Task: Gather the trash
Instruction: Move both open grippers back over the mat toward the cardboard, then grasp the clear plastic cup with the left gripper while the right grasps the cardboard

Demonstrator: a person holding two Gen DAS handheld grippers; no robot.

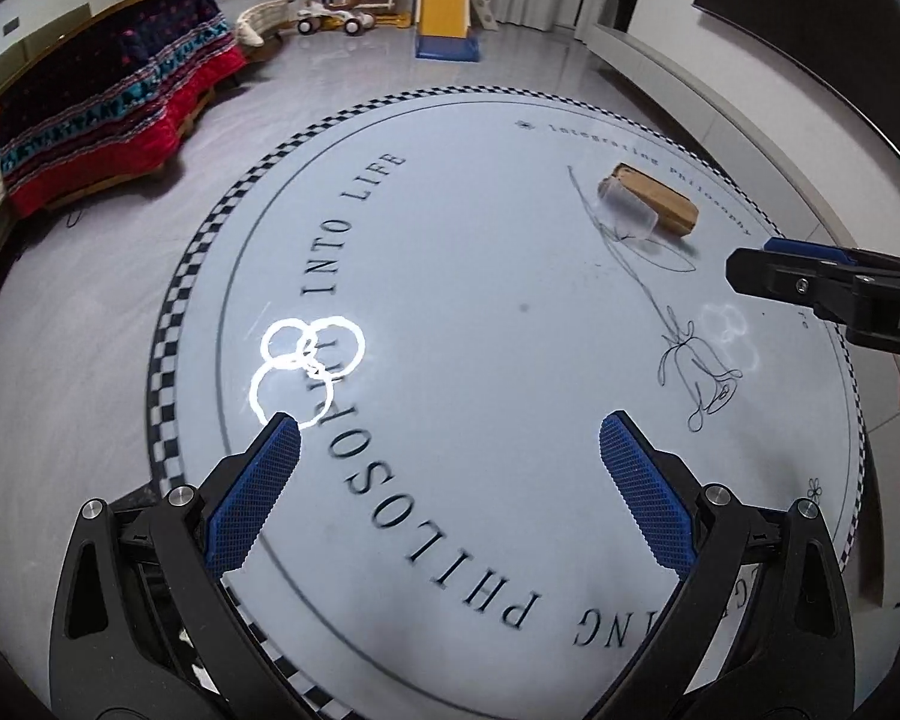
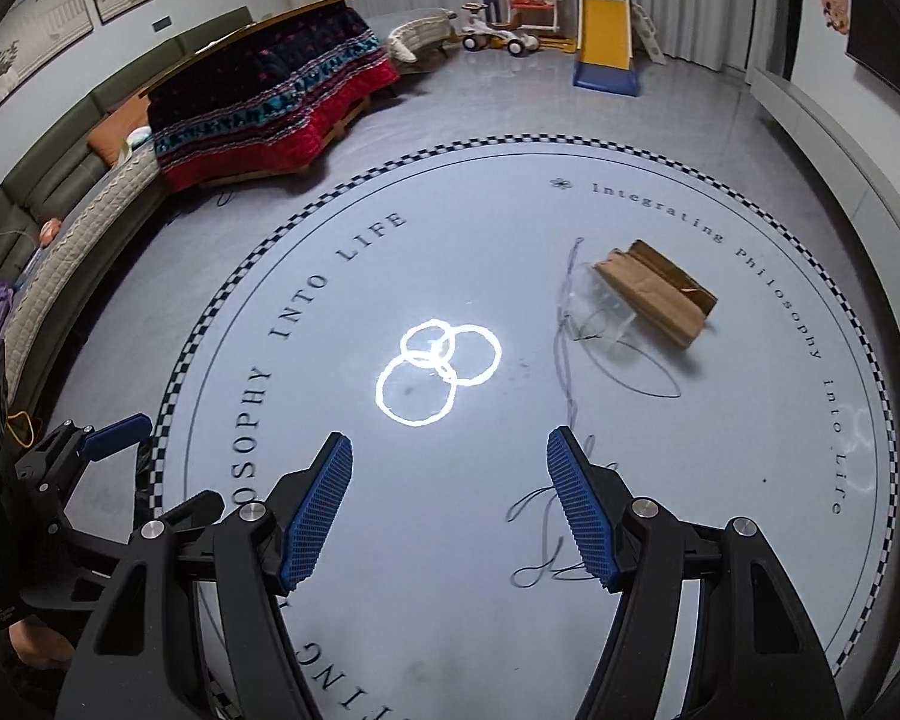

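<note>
A flattened brown paper bag (image 1: 660, 199) lies on the far right part of a round white table (image 1: 480, 276). A clear plastic cup (image 1: 627, 213) lies on its side against the bag's near edge. Both also show in the right wrist view, the bag (image 2: 660, 291) and the cup (image 2: 600, 309). My left gripper (image 1: 450, 441) is open and empty over the table's near side, well short of them. My right gripper (image 2: 450, 462) is open and empty, also well short; its tip shows in the left wrist view (image 1: 768, 273).
The table has a checkered rim (image 2: 222, 294), printed lettering and a line drawing of a flower. A lamp reflection (image 2: 438, 378) shines at its middle. Beyond it are grey floor, a blanket-covered low sofa (image 2: 270, 102), a toy slide (image 2: 606, 42) and a ride-on car (image 2: 498, 36).
</note>
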